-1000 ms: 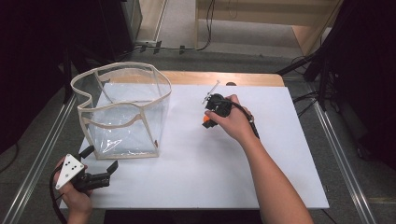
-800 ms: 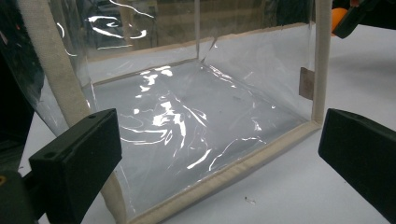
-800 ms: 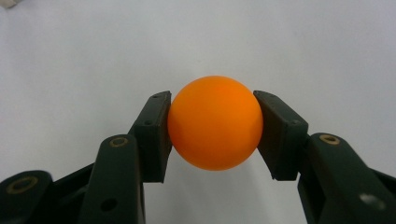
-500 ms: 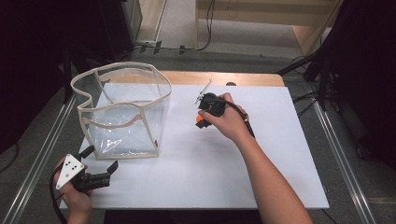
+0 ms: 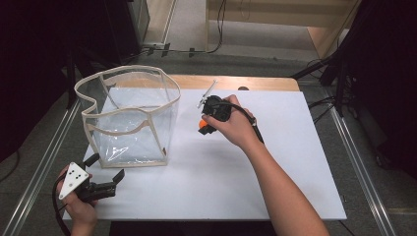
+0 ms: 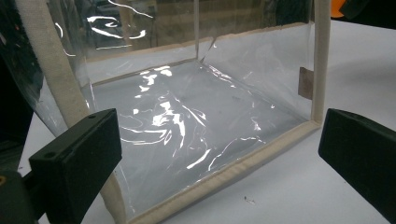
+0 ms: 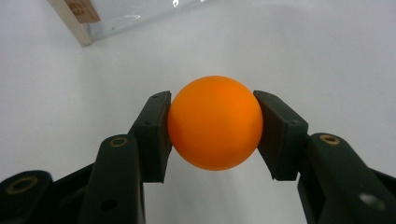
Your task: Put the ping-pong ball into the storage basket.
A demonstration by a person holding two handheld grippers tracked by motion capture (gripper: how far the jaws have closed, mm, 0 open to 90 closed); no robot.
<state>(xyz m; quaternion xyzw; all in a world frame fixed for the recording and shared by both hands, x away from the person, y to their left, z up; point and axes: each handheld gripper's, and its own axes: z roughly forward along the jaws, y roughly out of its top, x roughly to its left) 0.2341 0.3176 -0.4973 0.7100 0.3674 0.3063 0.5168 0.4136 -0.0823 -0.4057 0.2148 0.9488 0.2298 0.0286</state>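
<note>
My right claw [image 7: 212, 133] squeezes an orange ball [image 7: 215, 122] tight between its two jaws, up above the white desk [image 5: 275, 167]. The ball is just to the right of the clear bag [image 5: 129, 118]. My left claw [image 5: 105, 174] is wide open with nothing in it, near the bag's front corner.

High view: above the near edge, looking forward and down over the worktop [image 5: 275, 187].
Left gripper view: close, low, facing the clear bag [image 6: 196, 126].
Right gripper view: close, angled down at the worktop.
Shared: the clear bag.
</note>
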